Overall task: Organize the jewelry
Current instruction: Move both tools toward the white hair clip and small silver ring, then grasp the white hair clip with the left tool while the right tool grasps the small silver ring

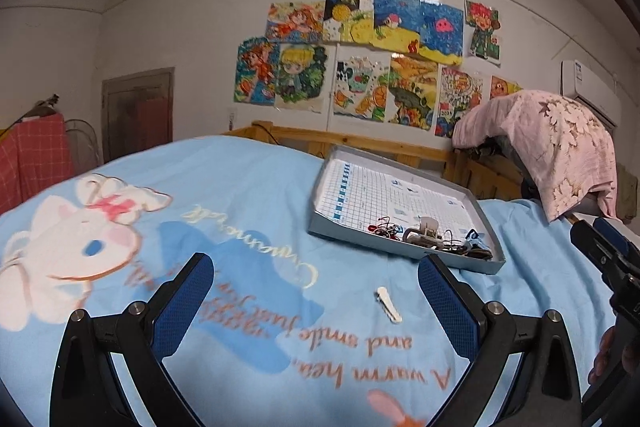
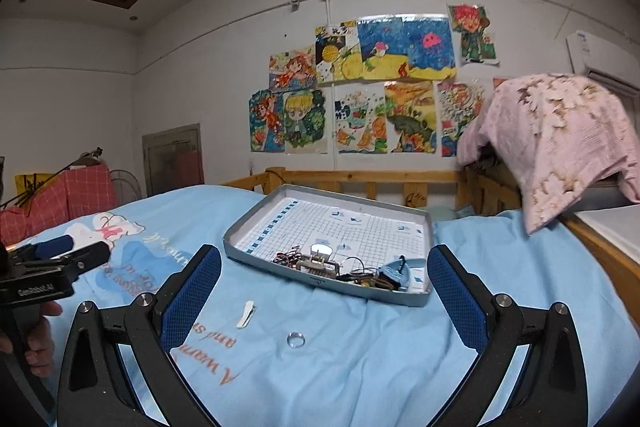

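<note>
Both tongs gape empty; tangled jewelry fills the tray's near edge.

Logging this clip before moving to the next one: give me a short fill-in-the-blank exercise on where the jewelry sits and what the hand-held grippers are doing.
1. The silver ring lies on the blue ____, outside the tray.
2. The white hair clip lies ____ the tray, not in it.
3. Both the left hand-held gripper and the right hand-held gripper are ____ and hold nothing.
4. The tangled jewelry is gathered along the tray's ____ edge.

Missing words: bedsheet; outside; open; near
</note>
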### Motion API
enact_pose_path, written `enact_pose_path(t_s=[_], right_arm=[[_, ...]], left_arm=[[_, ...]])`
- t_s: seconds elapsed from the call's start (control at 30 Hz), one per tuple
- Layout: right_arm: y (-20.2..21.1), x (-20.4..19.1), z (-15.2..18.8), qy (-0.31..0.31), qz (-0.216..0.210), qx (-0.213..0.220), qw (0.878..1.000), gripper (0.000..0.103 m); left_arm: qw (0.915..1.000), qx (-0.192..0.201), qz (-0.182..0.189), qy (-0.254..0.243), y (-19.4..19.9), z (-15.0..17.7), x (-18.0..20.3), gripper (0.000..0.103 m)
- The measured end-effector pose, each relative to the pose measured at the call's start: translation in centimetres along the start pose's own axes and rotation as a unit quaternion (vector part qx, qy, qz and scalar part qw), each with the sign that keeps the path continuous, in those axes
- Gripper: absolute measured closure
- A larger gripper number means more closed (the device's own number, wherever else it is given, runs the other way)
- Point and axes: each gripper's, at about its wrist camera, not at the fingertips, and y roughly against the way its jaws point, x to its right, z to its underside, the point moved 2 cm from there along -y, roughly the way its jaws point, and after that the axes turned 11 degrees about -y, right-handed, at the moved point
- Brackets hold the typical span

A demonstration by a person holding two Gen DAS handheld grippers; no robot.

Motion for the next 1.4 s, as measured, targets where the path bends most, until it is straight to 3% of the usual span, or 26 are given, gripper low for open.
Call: enact_pose_path(t_s=[0.3, 0.47, 0.53, 0.6, 0.83, 0.93, 1.1, 1.37, 1.4], right_arm=[[-5.7, 1.1, 0.6, -0.006, 0.000, -0.011, 1.000, 0.002], [-7.7, 2.4, 3.0, -0.025, 0.005, -0.053, 0.998, 0.002], [-8.5, 2.9, 3.9, -0.032, 0.002, -0.076, 0.997, 0.009], [-9.2, 3.1, 4.8, -0.030, 0.001, -0.095, 0.995, 0.029], [-11.0, 3.2, 7.4, -0.023, -0.034, -0.161, 0.986, 0.044], [-11.5, 2.8, 8.3, -0.015, -0.054, -0.184, 0.981, 0.051], [-12.1, 1.9, 9.4, 0.004, -0.078, -0.214, 0.974, 0.059], [-12.4, 1.0, 10.2, 0.019, -0.099, -0.242, 0.965, 0.060], [-12.4, 0.9, 10.3, 0.023, -0.099, -0.246, 0.964, 0.065]], left_arm=[[0.9994, -0.030, 0.016, -0.005, -6.5, 0.2, 2.3, 0.000], [0.9977, -0.059, 0.025, -0.023, -8.5, 1.6, 3.3, 0.000], [0.9967, -0.067, 0.039, -0.024, -9.2, 2.6, 3.4, 0.000], [0.9953, -0.075, 0.056, -0.023, -9.7, 3.2, 3.3, 0.000], [0.9874, -0.097, 0.121, -0.035, -11.2, 5.2, 4.2, 0.005], [0.9837, -0.100, 0.140, -0.054, -11.4, 5.5, 5.1, 0.016], [0.9745, -0.123, 0.175, -0.068, -12.1, 6.2, 5.9, 0.044], [0.9656, -0.144, 0.206, -0.067, -13.2, 6.6, 6.3, 0.057], [0.9634, -0.152, 0.210, -0.068, -13.5, 6.7, 6.5, 0.059]])
